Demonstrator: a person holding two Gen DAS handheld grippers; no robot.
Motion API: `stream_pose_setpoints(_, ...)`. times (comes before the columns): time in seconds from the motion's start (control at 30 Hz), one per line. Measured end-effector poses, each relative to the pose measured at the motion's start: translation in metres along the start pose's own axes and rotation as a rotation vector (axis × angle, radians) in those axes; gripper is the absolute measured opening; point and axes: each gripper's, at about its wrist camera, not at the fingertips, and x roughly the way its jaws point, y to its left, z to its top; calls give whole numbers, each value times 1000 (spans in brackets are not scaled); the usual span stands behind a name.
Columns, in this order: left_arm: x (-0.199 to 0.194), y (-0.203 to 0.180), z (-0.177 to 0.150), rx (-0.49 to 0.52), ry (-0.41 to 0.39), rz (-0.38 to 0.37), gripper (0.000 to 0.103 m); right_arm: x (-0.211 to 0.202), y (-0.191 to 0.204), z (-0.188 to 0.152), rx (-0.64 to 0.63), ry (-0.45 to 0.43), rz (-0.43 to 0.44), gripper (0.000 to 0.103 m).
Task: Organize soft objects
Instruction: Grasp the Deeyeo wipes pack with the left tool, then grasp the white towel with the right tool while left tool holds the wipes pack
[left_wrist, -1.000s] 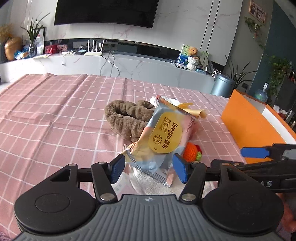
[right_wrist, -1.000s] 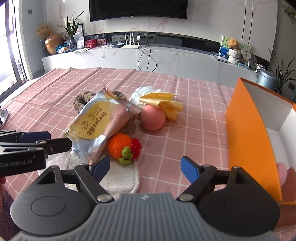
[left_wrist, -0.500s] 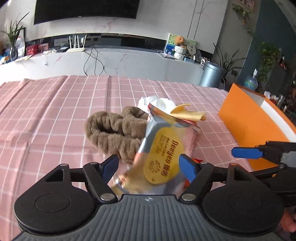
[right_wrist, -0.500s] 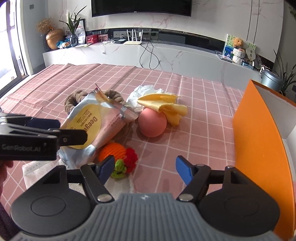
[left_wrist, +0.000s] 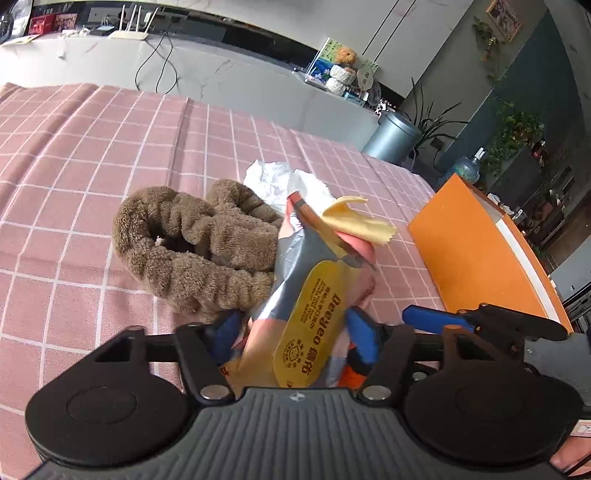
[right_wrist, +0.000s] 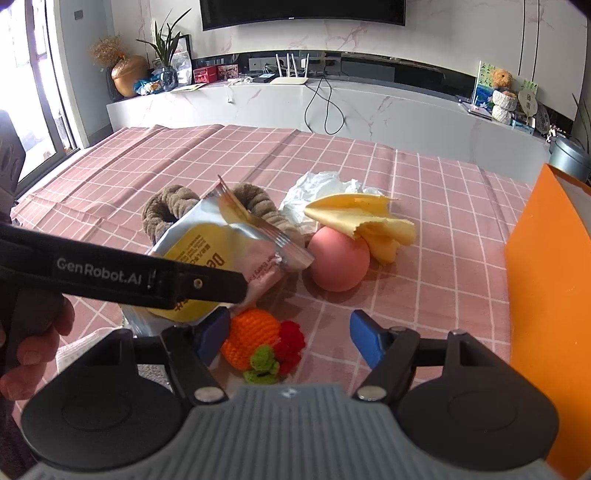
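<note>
A silver and pink snack bag (left_wrist: 314, 314) with a yellow label stands between the blue pads of my left gripper (left_wrist: 291, 336). Its jaws are closing and both pads touch the bag's sides. In the right wrist view one left finger (right_wrist: 147, 273) crosses in front of the bag (right_wrist: 207, 243). My right gripper (right_wrist: 284, 332) hangs open low over the pink checked cloth. An orange crochet toy (right_wrist: 255, 332) with red and green bits lies between its pads, close to the left one, and is not squeezed.
A brown fluffy headband (left_wrist: 192, 251) lies just left of the bag. A pink ball (right_wrist: 338, 258), a yellow cloth (right_wrist: 362, 218) and crumpled white plastic (right_wrist: 317, 188) sit behind. An orange box (right_wrist: 546, 295) stands at the right. A white towel (right_wrist: 74, 354) lies near left.
My left gripper moved forward over the snack bag and its pads drew in onto it. The right gripper crept forward toward the crochet toy and narrowed a little.
</note>
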Motion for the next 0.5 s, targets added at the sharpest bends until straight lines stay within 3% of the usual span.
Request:
stream_pose_setpoints(0.2,-25,-17,-6,9,-42,71,35,-2,5,-4,-15,12,28,62)
stream_pose_setpoints(0.33,-49,-26,-12,-5,-105,109,26,-12,10,-8,-36,-1,33,60)
stream_pose_setpoints(0.5,-78,-26,-20,-46,-135,161,26,-32,18,-20,-28,0,61,60)
